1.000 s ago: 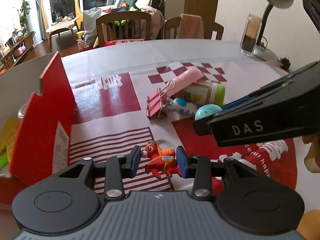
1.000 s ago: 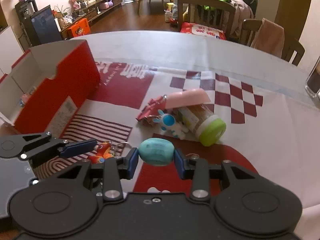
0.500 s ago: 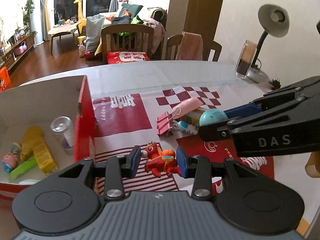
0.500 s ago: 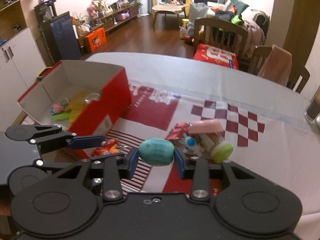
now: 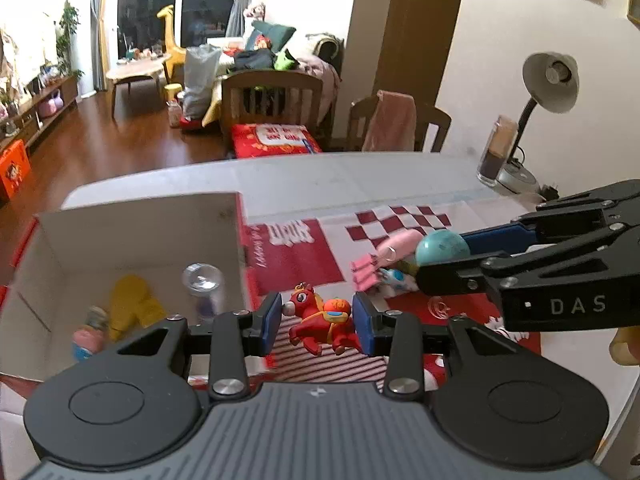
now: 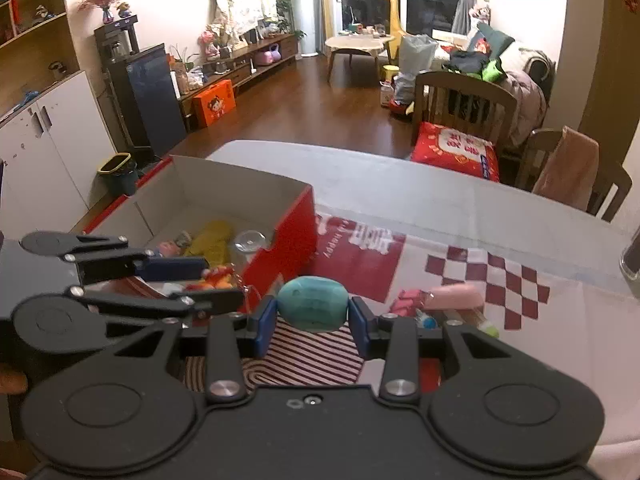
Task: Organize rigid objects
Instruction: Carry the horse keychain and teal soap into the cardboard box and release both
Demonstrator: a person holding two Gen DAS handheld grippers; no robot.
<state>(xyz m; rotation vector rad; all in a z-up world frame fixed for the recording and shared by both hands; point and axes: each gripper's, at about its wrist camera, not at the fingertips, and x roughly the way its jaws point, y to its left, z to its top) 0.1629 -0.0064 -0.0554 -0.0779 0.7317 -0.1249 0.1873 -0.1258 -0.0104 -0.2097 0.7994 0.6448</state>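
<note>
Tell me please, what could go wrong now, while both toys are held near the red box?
1. The left hand-held gripper pinches the red horse toy at its ends only; it might twist and drop.
2. The teal egg in the right hand-held gripper is smooth and rounded, so it could slip out.
3. Both grippers are close together beside the red box; they may collide.

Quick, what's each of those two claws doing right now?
Left gripper: closed on the red toy horse.
Right gripper: closed on the teal egg.
</note>
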